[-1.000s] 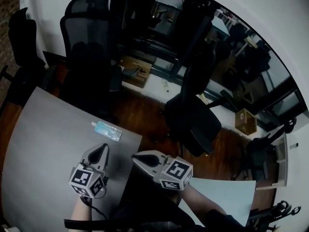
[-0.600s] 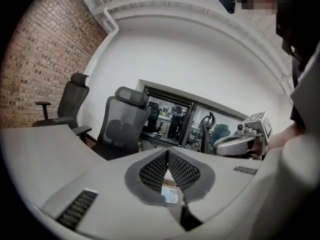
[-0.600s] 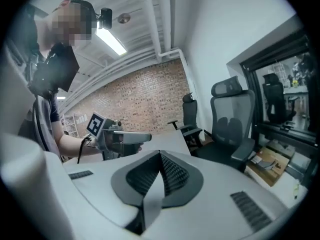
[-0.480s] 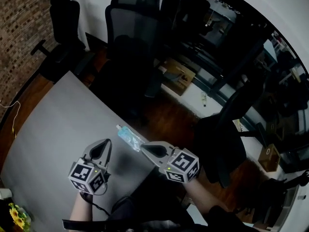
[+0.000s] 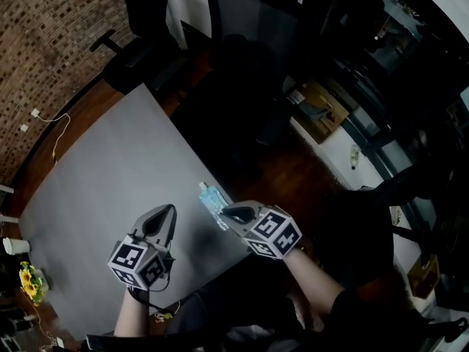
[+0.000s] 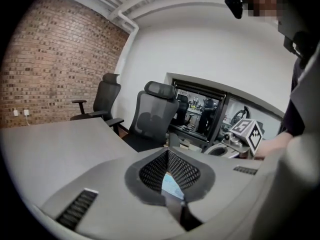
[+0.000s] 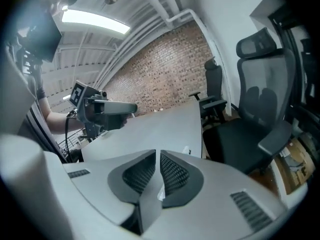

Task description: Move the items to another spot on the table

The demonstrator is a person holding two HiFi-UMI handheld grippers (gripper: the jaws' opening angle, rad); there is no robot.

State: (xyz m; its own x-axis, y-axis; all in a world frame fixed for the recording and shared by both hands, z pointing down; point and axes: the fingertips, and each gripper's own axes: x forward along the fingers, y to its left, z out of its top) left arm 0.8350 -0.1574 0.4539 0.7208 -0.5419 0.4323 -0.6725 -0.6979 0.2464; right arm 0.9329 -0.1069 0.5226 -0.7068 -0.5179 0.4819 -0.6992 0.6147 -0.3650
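Left gripper [image 5: 167, 210] fingers [image 6: 150, 173] pinched together on nothing; right gripper [image 5: 226, 213] fingers [image 7: 136, 176] have just been parting to a thin slit, nothing clamped between them.
Both grippers reach forward and tilt downward over the near part of the grey table [image 5: 110, 167], side by side. The pale blue packet [image 5: 212, 199] lies flat by the table's right edge, just at the right gripper's tips. Black office chairs [image 5: 249, 28] stand beyond the table, and a brick wall [image 5: 51, 35] is at the left.
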